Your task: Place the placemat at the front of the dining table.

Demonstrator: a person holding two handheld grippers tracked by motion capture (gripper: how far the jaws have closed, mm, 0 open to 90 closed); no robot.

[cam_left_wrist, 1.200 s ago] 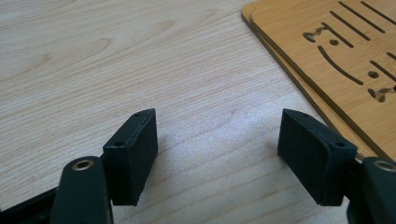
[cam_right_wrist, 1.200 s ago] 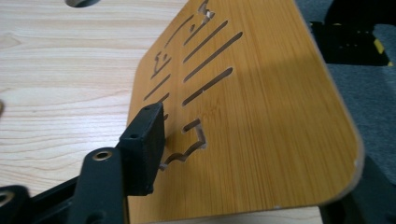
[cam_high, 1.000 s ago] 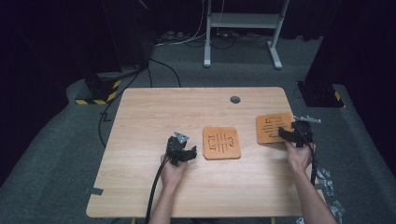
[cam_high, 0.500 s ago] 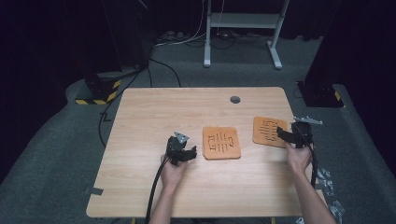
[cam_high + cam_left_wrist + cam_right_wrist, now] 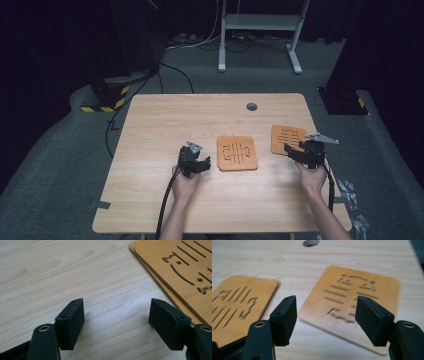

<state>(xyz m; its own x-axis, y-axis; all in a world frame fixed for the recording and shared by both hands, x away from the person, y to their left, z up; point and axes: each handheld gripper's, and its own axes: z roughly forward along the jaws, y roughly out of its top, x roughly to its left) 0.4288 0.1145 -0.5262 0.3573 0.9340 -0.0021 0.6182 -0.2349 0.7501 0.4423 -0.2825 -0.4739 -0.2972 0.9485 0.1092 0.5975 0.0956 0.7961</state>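
Two orange wooden boards with cut slots lie flat on the table. One board (image 5: 237,152) is at the centre, the other board (image 5: 288,137) to its right. My left gripper (image 5: 204,164) rests just left of the centre board, jaws open over bare wood; in the left gripper view (image 5: 116,315) that board (image 5: 175,267) looks like two stacked layers beyond the right jaw. My right gripper (image 5: 292,150) is open at the near edge of the right board. In the right gripper view (image 5: 325,315) the right board (image 5: 359,300) lies ahead between the jaws, untouched, with the centre board (image 5: 237,302) at the left.
The light wooden table (image 5: 165,120) has a round cable hole (image 5: 251,106) near its far edge, also in the right gripper view as the hole (image 5: 310,242). Cables trail from both grippers off the near edge. Grey carpet and a metal stand (image 5: 260,30) lie beyond.
My right gripper has moved left toward the table's centre, and the right board now sits slightly further left. The left gripper and centre board have stayed put.
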